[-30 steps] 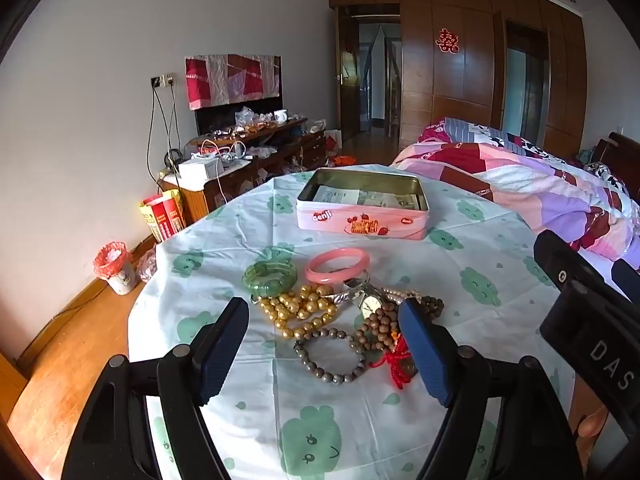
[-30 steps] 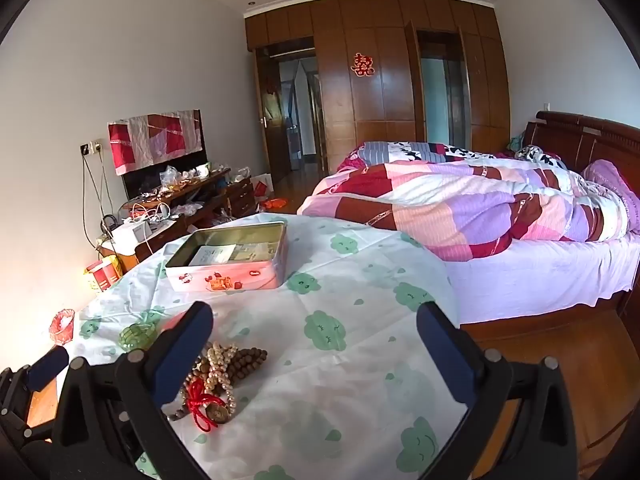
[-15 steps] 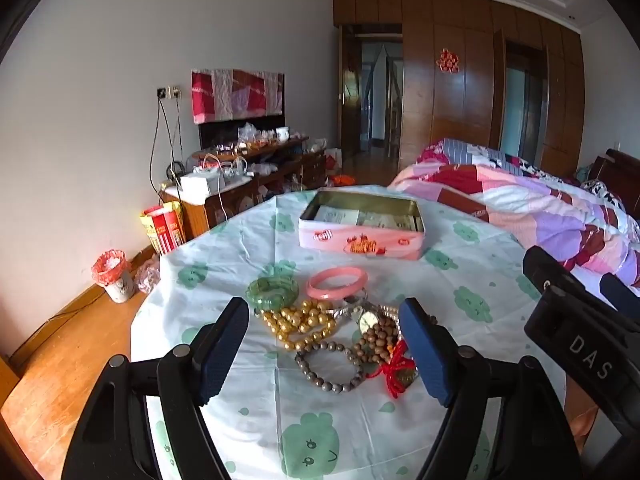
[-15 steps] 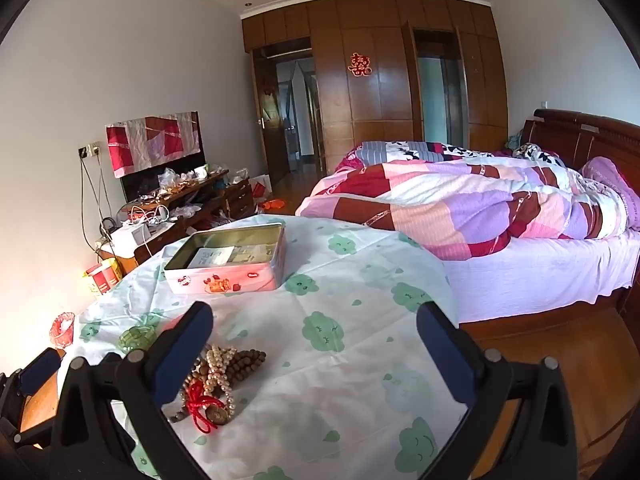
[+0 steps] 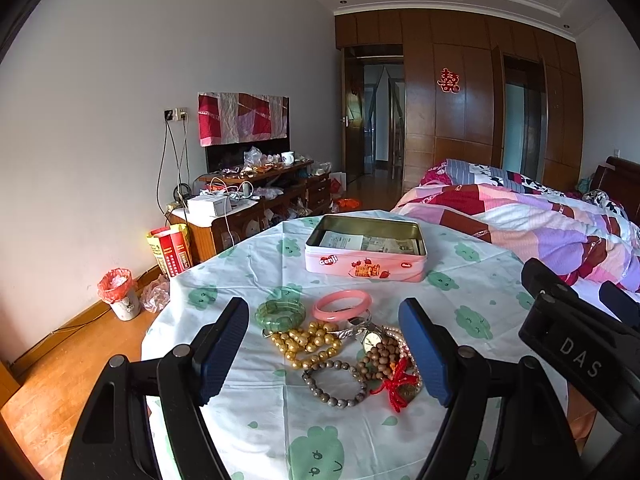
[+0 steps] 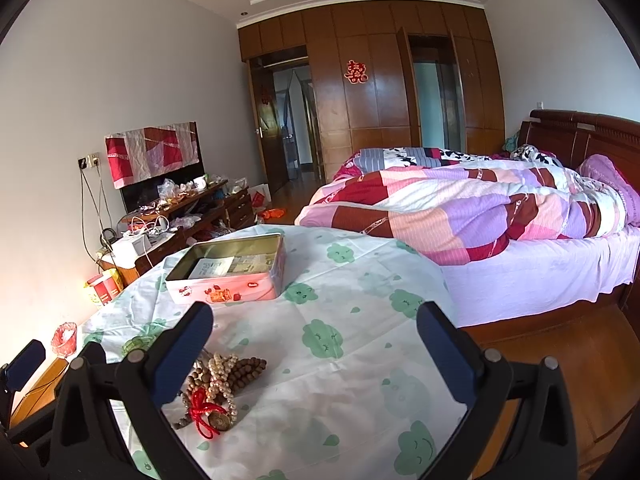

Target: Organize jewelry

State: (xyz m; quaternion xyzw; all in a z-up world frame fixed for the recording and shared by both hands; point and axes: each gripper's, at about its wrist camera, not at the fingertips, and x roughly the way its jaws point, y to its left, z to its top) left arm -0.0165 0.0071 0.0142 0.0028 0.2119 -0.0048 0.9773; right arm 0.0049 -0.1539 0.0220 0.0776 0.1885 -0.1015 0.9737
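Note:
A pile of jewelry lies on the round table's cloth [image 5: 256, 420]: a green bangle [image 5: 280, 314], a pink bangle [image 5: 342, 306], gold beads [image 5: 308, 344], a grey bead bracelet [image 5: 334, 384], a wristwatch [image 5: 372, 336], brown wooden beads [image 5: 380, 358] and a red knot charm [image 5: 398, 388]. An open pink tin [image 5: 366, 248] stands behind the pile. My left gripper [image 5: 324, 344] is open and empty, held above the pile. My right gripper [image 6: 316, 348] is open and empty, right of the beads [image 6: 224, 376]. The tin also shows in the right wrist view [image 6: 228, 272].
A bed with a patchwork quilt [image 6: 460, 208] stands right of the table. A cluttered TV cabinet [image 5: 256, 196] lines the left wall, with a small bin [image 5: 118, 292] and a red box [image 5: 172, 248] on the wooden floor. The right gripper's body [image 5: 576, 352] shows beside the left.
Both grippers have risen and tilted up a little, so the table sits lower in both views. The jewelry and tin have not moved.

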